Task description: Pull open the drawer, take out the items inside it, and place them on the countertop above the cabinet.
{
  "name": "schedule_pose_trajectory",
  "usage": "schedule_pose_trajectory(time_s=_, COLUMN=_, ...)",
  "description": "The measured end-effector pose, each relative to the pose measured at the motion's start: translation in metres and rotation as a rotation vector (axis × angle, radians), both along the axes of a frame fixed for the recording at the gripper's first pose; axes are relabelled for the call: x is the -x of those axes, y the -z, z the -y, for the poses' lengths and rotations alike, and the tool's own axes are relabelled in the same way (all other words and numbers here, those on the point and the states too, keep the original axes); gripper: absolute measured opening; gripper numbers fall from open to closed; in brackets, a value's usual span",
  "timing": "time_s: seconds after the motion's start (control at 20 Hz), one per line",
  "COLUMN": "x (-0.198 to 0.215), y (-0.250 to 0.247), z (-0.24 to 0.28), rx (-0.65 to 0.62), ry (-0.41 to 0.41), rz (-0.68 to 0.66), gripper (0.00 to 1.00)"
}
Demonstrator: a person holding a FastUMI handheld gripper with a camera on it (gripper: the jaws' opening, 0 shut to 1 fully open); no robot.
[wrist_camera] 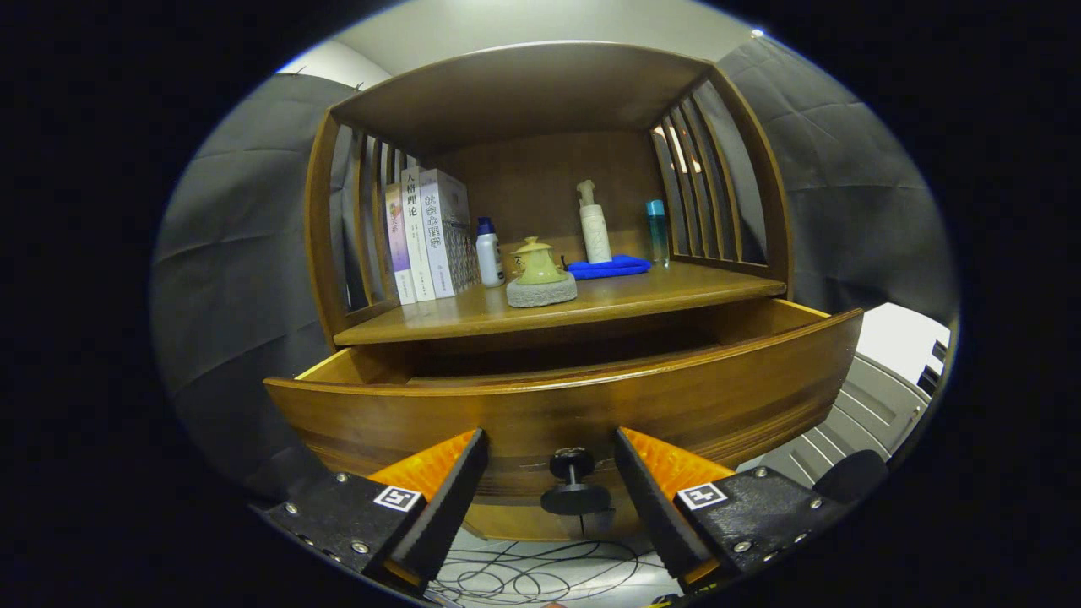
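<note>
Hanging spread, the tongs [551, 473] are parked either side of the knob [573, 481]; drawer [583, 405] is pulled out, its inside lying beyond and above.

Dark grey cloth walls [245, 253] hang creased on both sides of the booth, with a pale ceiling [524, 29] overhead. The floor [540, 578] down below is light-coloured, with a tangle of thin black cables [524, 574] sprawled across it. Lighting's pretty dim and warm.
</note>
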State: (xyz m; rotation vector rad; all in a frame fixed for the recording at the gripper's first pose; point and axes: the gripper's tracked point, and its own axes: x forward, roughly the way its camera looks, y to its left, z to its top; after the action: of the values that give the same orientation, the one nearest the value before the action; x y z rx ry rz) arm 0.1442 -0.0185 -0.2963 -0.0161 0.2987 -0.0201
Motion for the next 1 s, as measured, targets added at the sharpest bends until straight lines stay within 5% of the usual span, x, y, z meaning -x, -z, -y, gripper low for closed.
schedule_pose_trajectory(time_s=0.65, x=-0.087, y=0.019, z=0.005, rx=0.053, ry=0.014, rz=-0.005, gripper=0.94)
schedule_pose_trajectory(time_s=1.0, x=-0.061, y=-0.029, z=0.024, rx=0.062, ry=-0.024, rz=0.062, gripper=0.93)
